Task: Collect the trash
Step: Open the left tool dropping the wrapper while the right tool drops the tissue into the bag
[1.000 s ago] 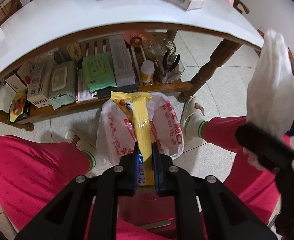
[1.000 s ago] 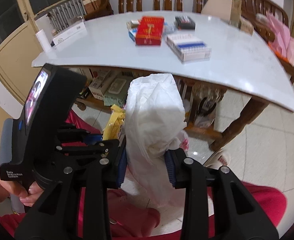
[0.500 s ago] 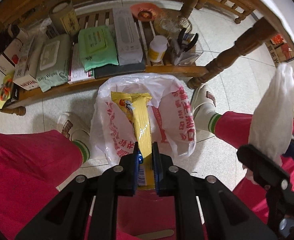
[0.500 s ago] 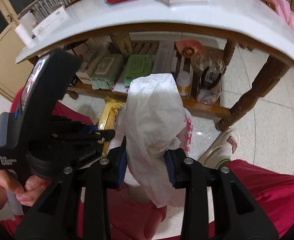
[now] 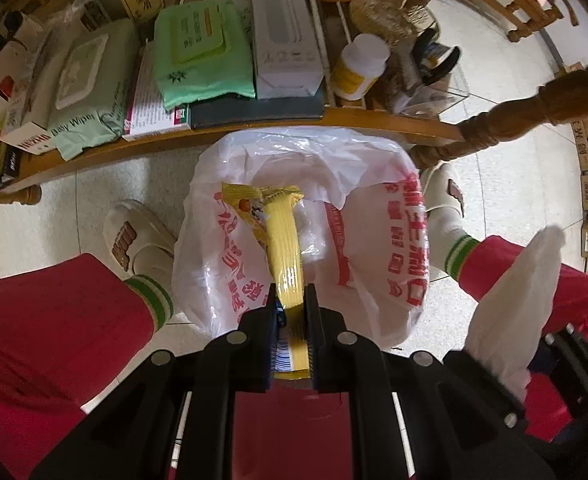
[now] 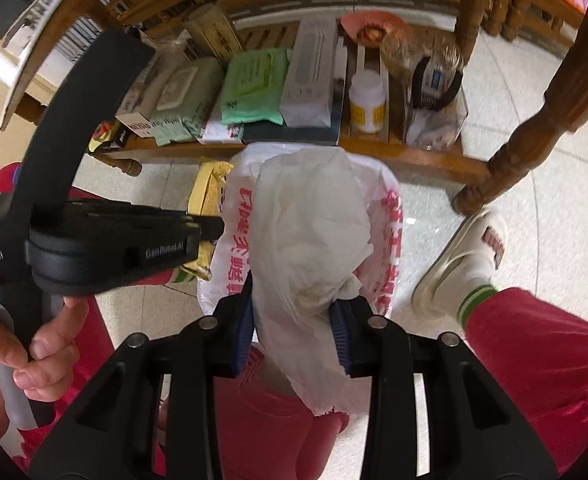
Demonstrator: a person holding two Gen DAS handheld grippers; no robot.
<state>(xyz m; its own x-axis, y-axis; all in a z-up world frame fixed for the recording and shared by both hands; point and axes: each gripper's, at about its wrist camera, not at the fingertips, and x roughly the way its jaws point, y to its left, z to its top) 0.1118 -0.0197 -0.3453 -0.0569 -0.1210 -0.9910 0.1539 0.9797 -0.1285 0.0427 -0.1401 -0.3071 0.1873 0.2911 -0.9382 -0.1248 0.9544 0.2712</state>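
Left tool (image 5: 289,300) is pinching a yellow wrapper (image 5: 283,248) directly over the open plastic bag (image 5: 374,216). Right tool (image 6: 294,312) is gripping crumpled white tissue (image 6: 314,232) above that bag's mouth.

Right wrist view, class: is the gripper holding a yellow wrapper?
No, the right gripper is shut on crumpled white tissue; the yellow wrapper is in the other gripper.
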